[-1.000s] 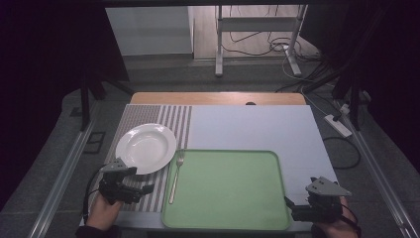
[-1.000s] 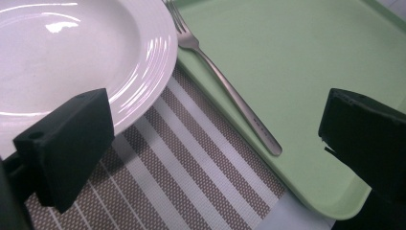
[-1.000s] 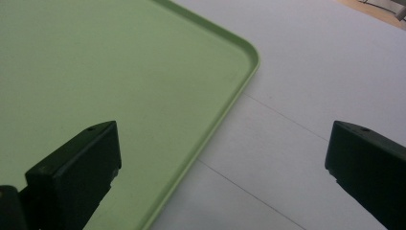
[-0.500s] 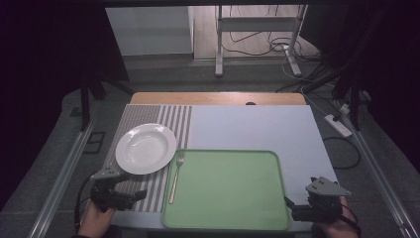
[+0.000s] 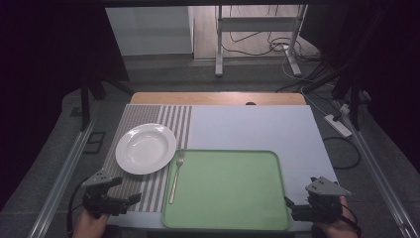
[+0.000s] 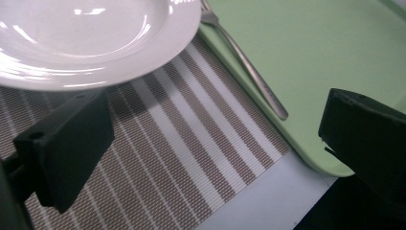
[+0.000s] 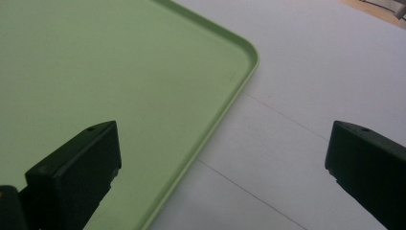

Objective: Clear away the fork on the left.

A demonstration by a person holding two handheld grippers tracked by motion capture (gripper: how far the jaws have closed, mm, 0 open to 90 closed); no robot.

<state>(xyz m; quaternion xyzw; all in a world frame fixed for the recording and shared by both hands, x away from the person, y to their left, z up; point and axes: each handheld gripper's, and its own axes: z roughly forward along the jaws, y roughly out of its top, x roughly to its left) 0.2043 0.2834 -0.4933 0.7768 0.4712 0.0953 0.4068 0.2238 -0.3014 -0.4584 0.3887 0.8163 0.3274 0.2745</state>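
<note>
A white plate [image 5: 145, 148] rests on a striped placemat [image 5: 143, 191] at the table's left. Beside it a metal fork [image 5: 176, 177] lies along the left rim of a green tray [image 5: 226, 188]. My left gripper [image 5: 132, 200] is low at the front left corner, open, jaws pointing right over the placemat. From its own camera the plate [image 6: 91, 38], the fork [image 6: 249, 67] and the tray's corner [image 6: 311, 52] lie ahead of the open left gripper [image 6: 210, 158]. My right gripper [image 5: 289, 204] is open at the tray's front right corner. The tray's edge [image 7: 225, 110] runs between the right gripper's [image 7: 222, 172] jaws.
A pale table mat [image 5: 257, 129] covers the table's right and far part, with a wooden edge [image 5: 218, 98] behind it. A metal stand [image 5: 257, 39] and cables stand on the floor beyond the table. A power strip [image 5: 338, 125] lies to the right.
My left gripper has drawn back from beside the plate toward the front left corner of the table. The right gripper has stayed put.
</note>
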